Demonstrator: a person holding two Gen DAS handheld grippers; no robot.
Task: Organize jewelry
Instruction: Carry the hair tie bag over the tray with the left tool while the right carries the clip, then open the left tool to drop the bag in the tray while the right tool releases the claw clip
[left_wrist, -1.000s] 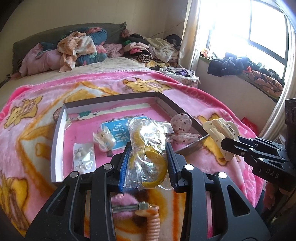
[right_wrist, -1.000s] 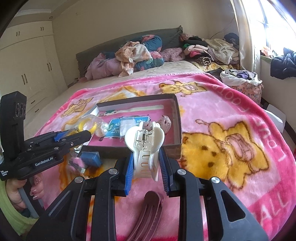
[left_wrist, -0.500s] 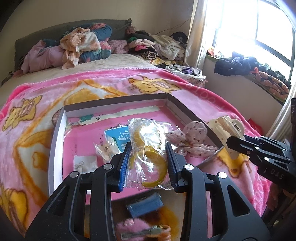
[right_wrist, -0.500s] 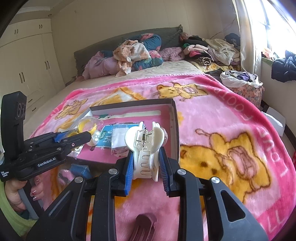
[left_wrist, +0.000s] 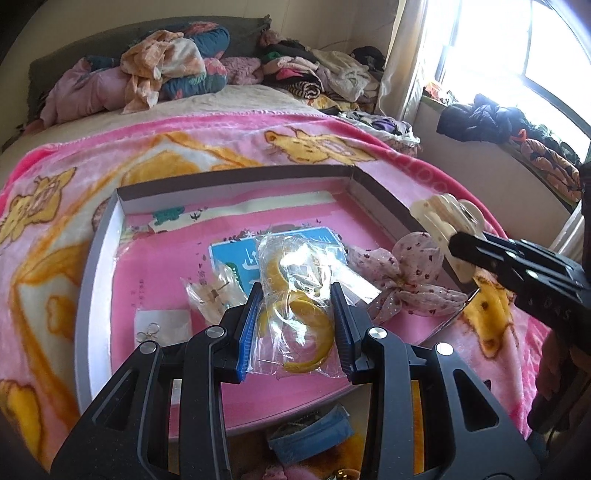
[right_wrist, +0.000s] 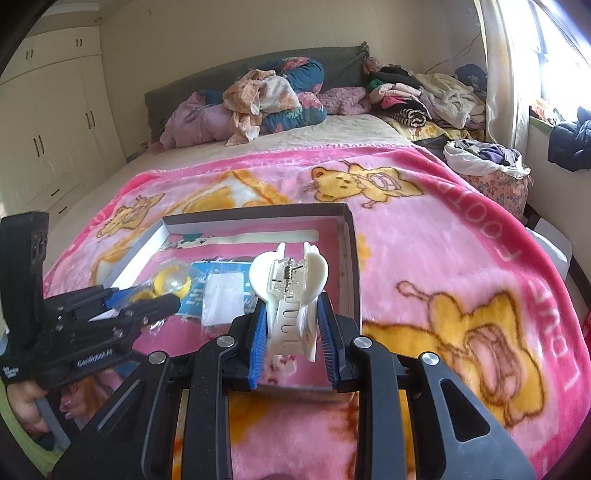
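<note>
Both grippers had something clamped. The left gripper (left_wrist: 295, 325) was squeezed onto a clear plastic bag (left_wrist: 295, 295) with yellow bangles (left_wrist: 314, 332) inside, blue pads pressing the bag from both sides, and it hung over the near half of the box (left_wrist: 96, 266), a shallow tray-like thing with grey walls and a pink printed bottom, sitting on the pink bear blanket (left_wrist: 166, 155) on the bed. The right gripper (right_wrist: 291, 332) was closed on a white claw hair clip (right_wrist: 291, 295), holding it upright by the toothed end with the spring hinge up top; from the left wrist view the clip (left_wrist: 443, 221) sat over the box's right wall, right around the near right corner. Already lying in the box were a blue card (left_wrist: 236, 258) in the middle, a small clear bag (left_wrist: 214, 295) with something pale in it just left of the bangle bag, a flat little packet with metal rings (left_wrist: 155, 325) near the left wall, and a spotted fabric bow (left_wrist: 402, 280) towards the right wall, under the clip. Outside the box, on the blanket at the near edge, there was a blue item (left_wrist: 310, 435) I couldn't make out properly. In the right wrist view you could see the person's hand (right_wrist: 26, 406) on the left gripper's handle, with a bit of green sleeve. Heaps of clothes (right_wrist: 266, 99) were piled at the head of the bed.
</note>
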